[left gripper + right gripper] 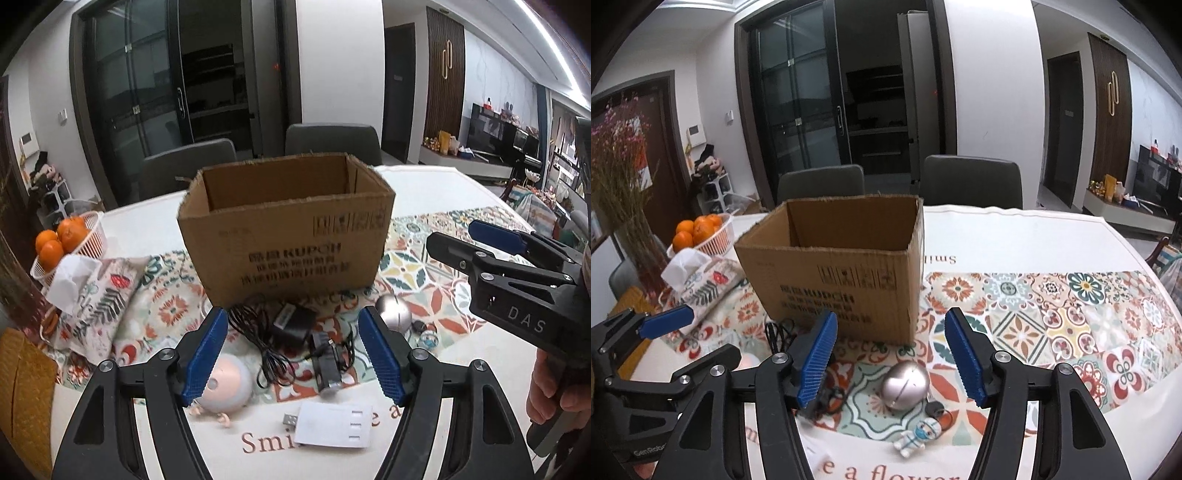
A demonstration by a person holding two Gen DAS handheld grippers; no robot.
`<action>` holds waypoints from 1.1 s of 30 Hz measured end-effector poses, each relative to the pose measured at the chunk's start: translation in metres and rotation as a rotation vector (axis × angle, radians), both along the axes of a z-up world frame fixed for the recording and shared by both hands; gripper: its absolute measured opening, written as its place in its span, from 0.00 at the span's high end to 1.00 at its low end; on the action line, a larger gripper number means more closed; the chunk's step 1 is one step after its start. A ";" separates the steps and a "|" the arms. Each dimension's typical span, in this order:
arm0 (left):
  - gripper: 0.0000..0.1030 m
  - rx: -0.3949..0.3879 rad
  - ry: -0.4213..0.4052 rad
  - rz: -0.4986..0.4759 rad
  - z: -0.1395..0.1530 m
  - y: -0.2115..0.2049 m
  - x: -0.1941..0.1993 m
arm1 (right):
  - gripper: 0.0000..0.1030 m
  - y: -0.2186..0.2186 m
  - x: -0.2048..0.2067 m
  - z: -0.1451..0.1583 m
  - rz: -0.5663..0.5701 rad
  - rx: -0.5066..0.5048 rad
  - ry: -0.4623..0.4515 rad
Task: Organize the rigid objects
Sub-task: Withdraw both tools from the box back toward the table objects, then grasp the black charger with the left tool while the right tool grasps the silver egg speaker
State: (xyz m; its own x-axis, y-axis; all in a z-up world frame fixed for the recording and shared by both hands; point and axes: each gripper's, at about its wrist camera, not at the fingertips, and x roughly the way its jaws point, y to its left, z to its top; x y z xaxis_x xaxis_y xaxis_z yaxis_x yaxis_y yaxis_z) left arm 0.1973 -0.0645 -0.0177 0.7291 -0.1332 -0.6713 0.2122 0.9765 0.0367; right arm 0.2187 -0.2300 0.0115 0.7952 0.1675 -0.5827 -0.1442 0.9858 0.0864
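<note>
An open, empty cardboard box (284, 229) stands on the patterned table runner; it also shows in the right wrist view (834, 273). In front of it lie a black power adapter with cable (291, 325), a second black adapter (327, 363), a pink doll head (227, 386), a white USB device (332, 424), a silver egg-shaped object (905, 384) and an astronaut keychain (919, 435). My left gripper (295, 358) is open above the adapters. My right gripper (890, 354) is open above the silver egg and keychain.
A white basket of oranges (70, 243) and a floral tissue pouch (99, 295) sit left of the box. A vase of dried flowers (624, 192) stands at the far left. Two grey chairs (971, 181) are behind the table (1015, 236).
</note>
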 end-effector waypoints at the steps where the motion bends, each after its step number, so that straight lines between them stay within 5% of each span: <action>1: 0.27 -0.002 0.009 0.001 -0.003 -0.001 0.000 | 0.38 -0.001 0.000 -0.003 0.003 -0.002 0.004; 10: 0.20 -0.009 0.067 -0.001 -0.029 -0.011 0.000 | 0.36 -0.005 0.001 -0.025 0.045 -0.024 0.024; 33: 0.22 -0.046 0.246 -0.013 -0.090 -0.028 0.020 | 0.31 -0.014 0.017 -0.073 0.122 -0.084 0.114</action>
State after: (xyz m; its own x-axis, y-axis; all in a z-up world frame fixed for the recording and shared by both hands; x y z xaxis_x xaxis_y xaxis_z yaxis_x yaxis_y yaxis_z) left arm 0.2174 -0.0924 -0.1082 0.5429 -0.1756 -0.8213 0.2214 0.9732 -0.0617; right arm 0.2358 -0.2443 -0.0620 0.7002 0.2061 -0.6836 -0.2574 0.9659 0.0275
